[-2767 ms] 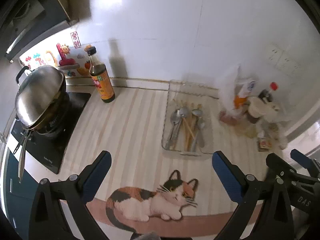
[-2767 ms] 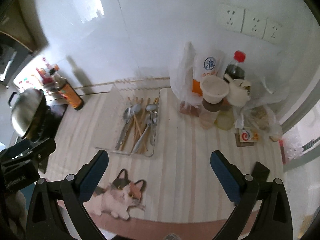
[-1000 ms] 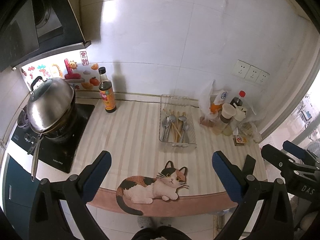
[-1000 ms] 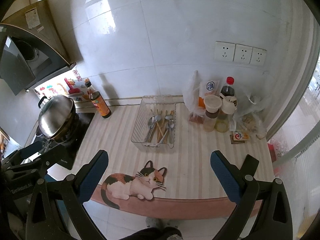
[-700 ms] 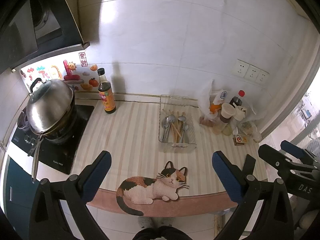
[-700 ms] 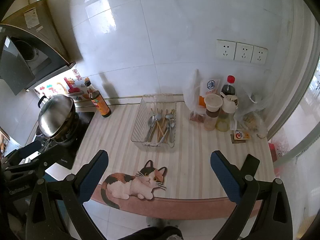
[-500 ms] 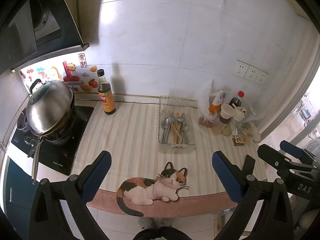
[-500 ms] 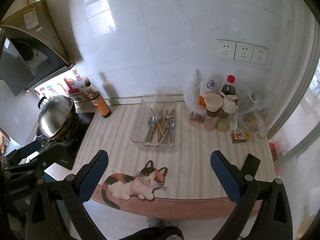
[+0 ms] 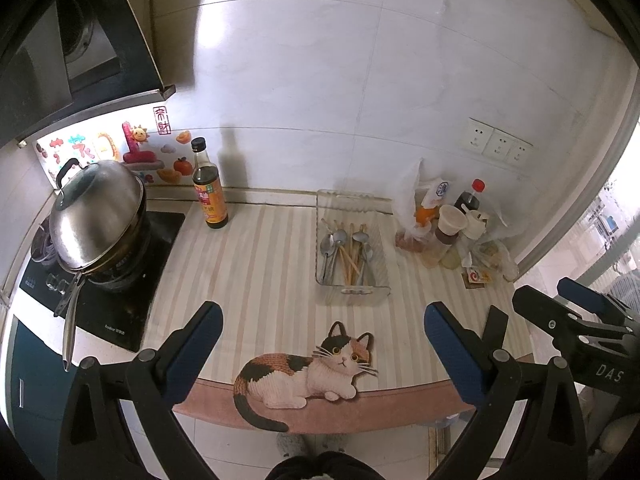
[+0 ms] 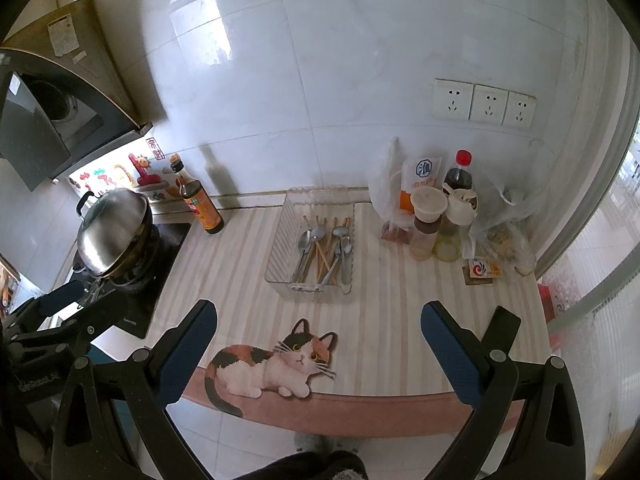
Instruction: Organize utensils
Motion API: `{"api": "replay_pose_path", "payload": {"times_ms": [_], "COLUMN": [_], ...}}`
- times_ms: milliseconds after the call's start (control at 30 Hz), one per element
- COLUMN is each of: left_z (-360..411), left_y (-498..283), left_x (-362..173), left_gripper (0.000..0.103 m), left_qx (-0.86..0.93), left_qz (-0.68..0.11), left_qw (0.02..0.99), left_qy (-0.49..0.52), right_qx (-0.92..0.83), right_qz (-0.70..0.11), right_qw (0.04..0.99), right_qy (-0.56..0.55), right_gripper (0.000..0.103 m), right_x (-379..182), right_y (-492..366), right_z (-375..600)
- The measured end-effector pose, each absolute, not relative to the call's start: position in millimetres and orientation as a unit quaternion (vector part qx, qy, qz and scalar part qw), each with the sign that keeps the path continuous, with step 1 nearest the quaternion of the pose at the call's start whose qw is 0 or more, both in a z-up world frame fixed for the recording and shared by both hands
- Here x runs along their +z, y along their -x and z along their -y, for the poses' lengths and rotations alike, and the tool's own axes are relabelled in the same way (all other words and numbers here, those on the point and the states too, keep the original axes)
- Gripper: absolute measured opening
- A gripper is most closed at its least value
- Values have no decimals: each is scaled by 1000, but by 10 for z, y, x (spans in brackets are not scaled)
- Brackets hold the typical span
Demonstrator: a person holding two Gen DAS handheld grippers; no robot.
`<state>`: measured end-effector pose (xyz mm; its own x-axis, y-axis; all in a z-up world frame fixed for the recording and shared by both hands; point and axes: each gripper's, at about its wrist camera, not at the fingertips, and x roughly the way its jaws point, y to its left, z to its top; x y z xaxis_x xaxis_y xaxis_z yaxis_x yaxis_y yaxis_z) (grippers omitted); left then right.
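Both grippers, left gripper [image 9: 322, 344] and right gripper [image 10: 318, 342], have pulled back from the counter, jaws wide, empty; spoons and chopsticks [image 10: 324, 252] lie in the clear tray [image 10: 280, 248] toward the counter's back edge, probably finished.

— Any lettering you can make out?
— "DAS", white on the black body of the right gripper [image 9: 576, 308], seen from the left wrist view.
— On the food things?
— A white pouch [image 10: 423, 176] carries a blue badge with the character 淮; the lines under it are too small to read.
— And the wall?
— A red seal sticker [image 9: 161, 119] by the hood has two characters, too small to read surely. The bottle [image 9: 209, 188] label and the cooktop [image 9: 116, 312] print are illegible.
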<state>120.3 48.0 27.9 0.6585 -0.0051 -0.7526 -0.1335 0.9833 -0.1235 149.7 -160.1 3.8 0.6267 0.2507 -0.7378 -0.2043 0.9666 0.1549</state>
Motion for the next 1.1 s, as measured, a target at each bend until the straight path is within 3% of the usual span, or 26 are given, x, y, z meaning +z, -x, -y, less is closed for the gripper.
{"api": "replay_pose_path", "payload": {"times_ms": [1100], "left_z": [-544], "left_y": [-1112], "left_x": [359], "left_gripper": [103], "left_qx": [25], "left_qz": [-406], "left_qw": [910], "left_qy": [77], "right_qx": [125], "right_qz": [-413], "right_qw": [902], "right_qy": [-28], "right_gripper": [103], "right_x": [51], "right_y": [-1497], "right_z": [1559]}}
